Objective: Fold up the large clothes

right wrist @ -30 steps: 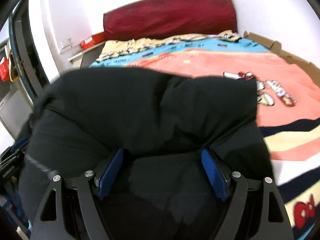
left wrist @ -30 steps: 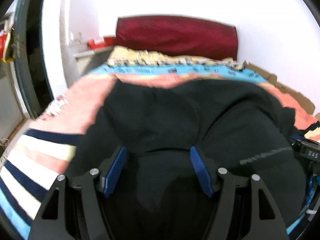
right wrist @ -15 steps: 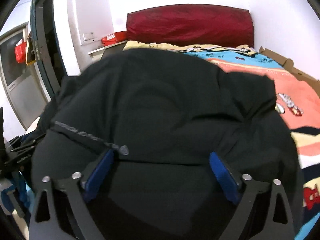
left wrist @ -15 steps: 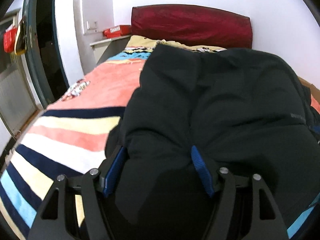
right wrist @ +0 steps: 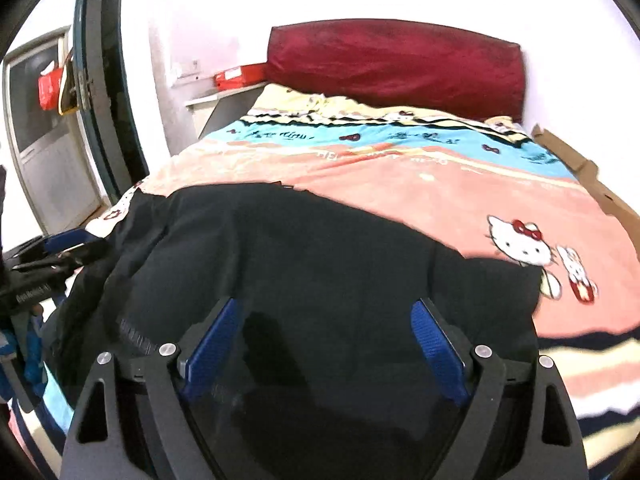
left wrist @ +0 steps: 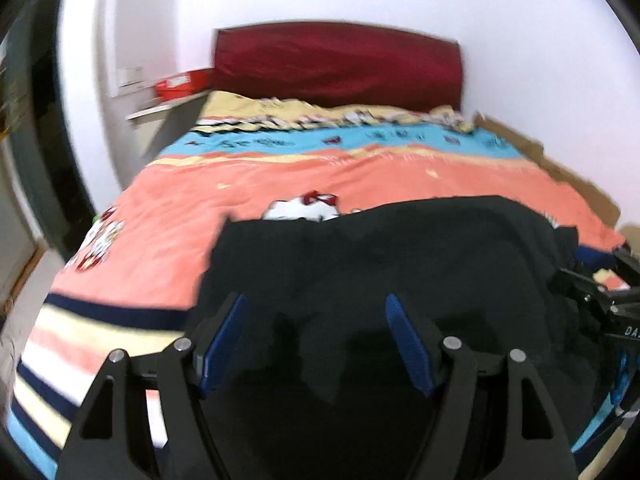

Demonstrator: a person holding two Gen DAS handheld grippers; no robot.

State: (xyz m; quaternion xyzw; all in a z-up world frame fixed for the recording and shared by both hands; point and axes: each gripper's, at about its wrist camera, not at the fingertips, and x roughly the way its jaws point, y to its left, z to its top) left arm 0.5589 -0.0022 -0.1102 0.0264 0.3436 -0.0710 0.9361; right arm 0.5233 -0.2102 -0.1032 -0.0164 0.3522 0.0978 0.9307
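The black garment (right wrist: 312,264) lies spread on the bed's near end; left gripper (left wrist: 316,312) jaws wide apart, gripping nothing; right gripper (right wrist: 324,316) jaws closing, pads off the cloth.

Both wrist cameras look down along the bed (left wrist: 360,176) toward the headboard (right wrist: 396,64), close above the black garment (right wrist: 304,264).

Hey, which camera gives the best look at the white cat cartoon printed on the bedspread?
The right wrist view: the white cat print lies fully visible and sharp on the pink bedspread. In the left wrist view it is blurred and partly hidden behind the black garment.
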